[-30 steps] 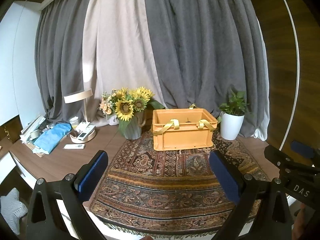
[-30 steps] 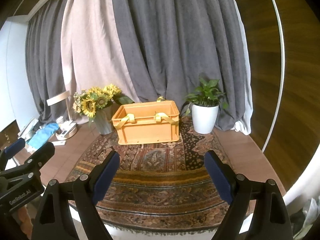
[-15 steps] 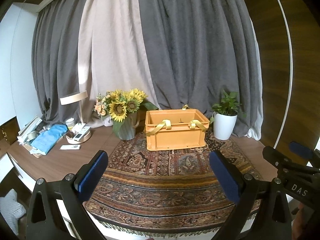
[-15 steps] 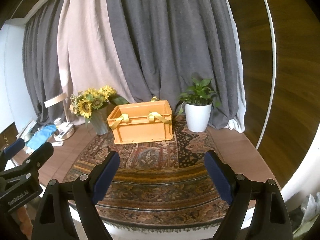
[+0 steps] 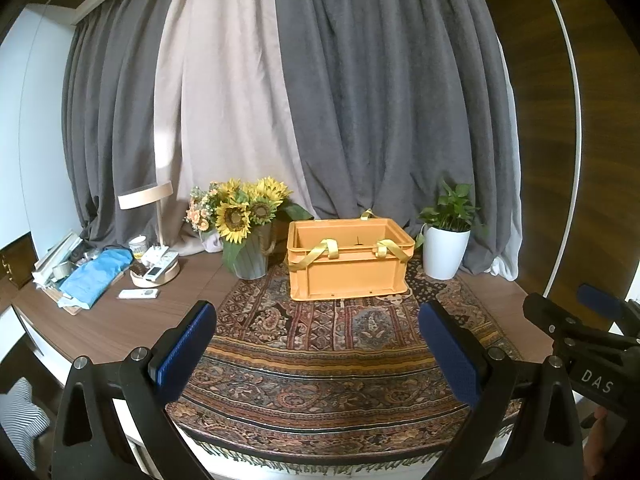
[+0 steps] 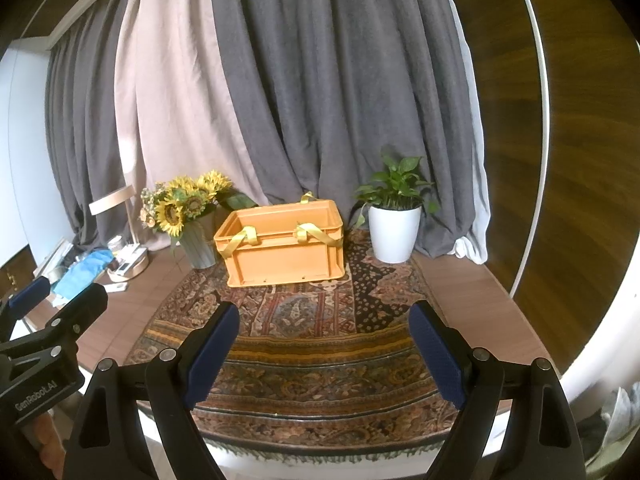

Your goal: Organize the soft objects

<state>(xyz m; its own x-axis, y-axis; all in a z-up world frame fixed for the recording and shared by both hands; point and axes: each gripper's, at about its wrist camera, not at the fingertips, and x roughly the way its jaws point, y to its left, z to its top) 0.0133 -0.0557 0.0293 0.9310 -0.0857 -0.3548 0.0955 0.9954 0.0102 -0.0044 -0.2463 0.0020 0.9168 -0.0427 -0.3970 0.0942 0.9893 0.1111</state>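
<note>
Rectangular orange plastic crate (image 5: 347,268), patterned woven rug (image 5: 340,364)

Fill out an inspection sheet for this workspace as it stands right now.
Surface: wooden table with a patterned rug over its middle.
Job's things: orange crate on the rug, yellow straps over its rim; no soft objects seen loose.
Clutter: sunflower vase, potted plant, lamp, blue cloth, remote.
Grippers: left gripper and right gripper open, empty, short of the crate.
Cables: nothing seen.
Surroundings: grey and beige curtains, wood panelling.
</note>
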